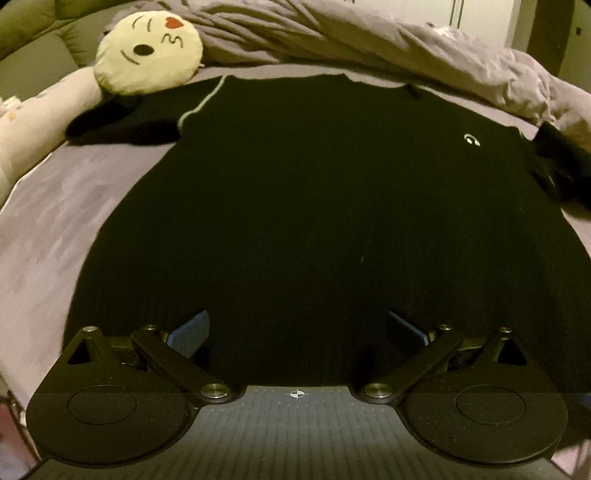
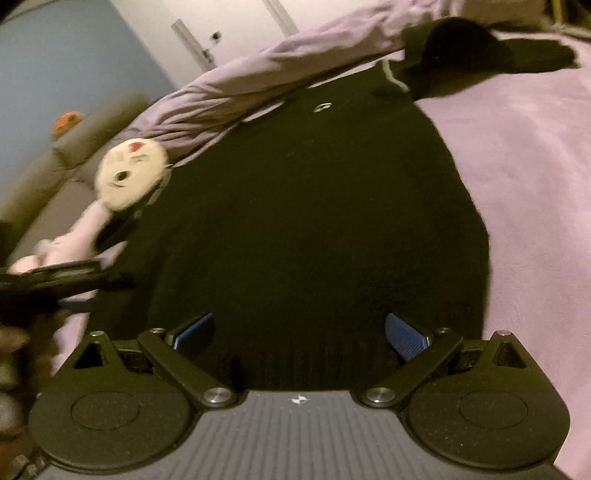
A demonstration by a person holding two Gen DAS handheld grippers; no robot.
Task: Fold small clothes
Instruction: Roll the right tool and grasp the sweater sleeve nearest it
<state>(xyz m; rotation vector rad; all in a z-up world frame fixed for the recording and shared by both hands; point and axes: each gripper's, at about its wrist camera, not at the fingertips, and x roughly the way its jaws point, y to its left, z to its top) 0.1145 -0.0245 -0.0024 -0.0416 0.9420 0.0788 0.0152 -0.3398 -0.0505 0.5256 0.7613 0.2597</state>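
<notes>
Round cream plush pillow (image 1: 147,51) w/ a winking face and red heart lay at the far left corner of the black shirt (image 1: 314,221), touching or overlapping the shirt's left sleeve (image 1: 118,127). A pale stuffed toy (image 1: 40,122) ran along the bed edge beside it. Rumpled lilac duvet (image 1: 369,40) was bunched right behind the collar, its fold close to the neckline and draped near the right sleeve (image 1: 561,166). Olive sofa or headboard (image 1: 33,33) stood behind the pillow; white cupboard doors (image 1: 476,14) in the bkgd. No containers showed in either view.

Shirt lay flat, front up, on the lilac bedsheet (image 1: 48,206), sleeves spread out to both sides, small white logo (image 1: 471,139) on the chest, pale trim at the left shoulder seam.

Left gripper (image 1: 297,328) hovered over the hem end of the shirt, jaws spread wide, blue pads (image 1: 190,332) apart w/ only black fabric seen between them; whether the tips touched cloth couldn't be told.

Right gripper (image 2: 299,332) was likewise spread wide, nothing clamped, above the hem nearer the shirt's right edge, w/ bare sheet (image 2: 524,192) just to its right. In the right wrist view (blurred) the left gripper (image 2: 55,278) showed at the left border, near the shirt's left edge.
</notes>
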